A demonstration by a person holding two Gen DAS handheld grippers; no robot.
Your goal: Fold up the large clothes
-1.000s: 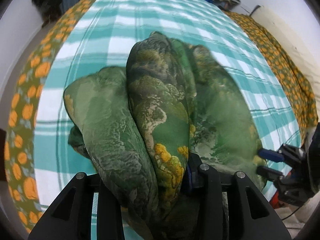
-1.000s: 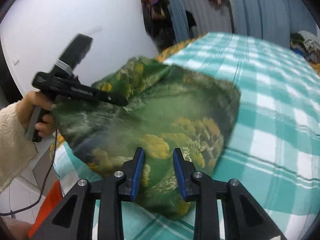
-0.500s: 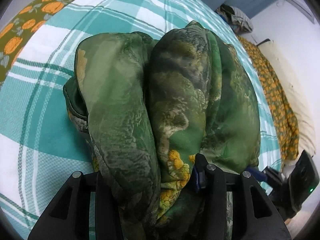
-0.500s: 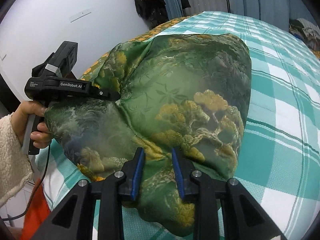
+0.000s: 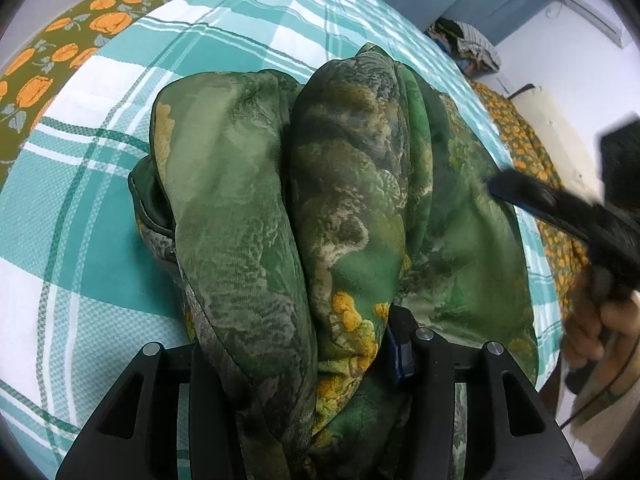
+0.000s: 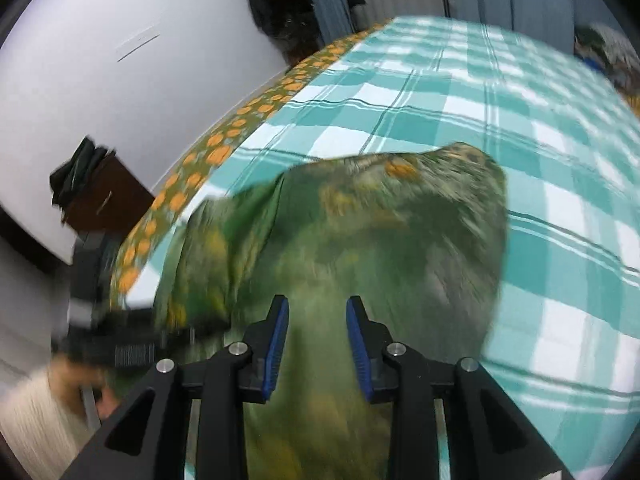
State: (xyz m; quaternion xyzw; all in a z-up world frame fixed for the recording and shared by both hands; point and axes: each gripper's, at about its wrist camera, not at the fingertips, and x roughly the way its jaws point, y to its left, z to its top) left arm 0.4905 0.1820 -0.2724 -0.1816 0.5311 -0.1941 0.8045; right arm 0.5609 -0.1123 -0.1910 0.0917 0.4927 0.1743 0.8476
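The left claw (image 5: 320, 344) pinches a thick bundled fold of the green patterned garment (image 5: 352, 200), which fills the gap between its fingers. The right claw (image 6: 317, 344) stands partly spread above the same cloth, its blue pads (image 6: 276, 344) clear of it; this view is blurred. The garment lies heaped on the bed's teal checked sheet (image 5: 100, 208), edged by an orange-flowered cover (image 5: 60, 52).

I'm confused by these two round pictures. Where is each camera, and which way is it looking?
Left wrist: on the left tool, looking down at the bunched green patterned garment; the person's right hand shows.
Right wrist: on the right tool, looking down over the garment; the left hand shows, blurred.
Both share the garment and teal checked bedsheet.
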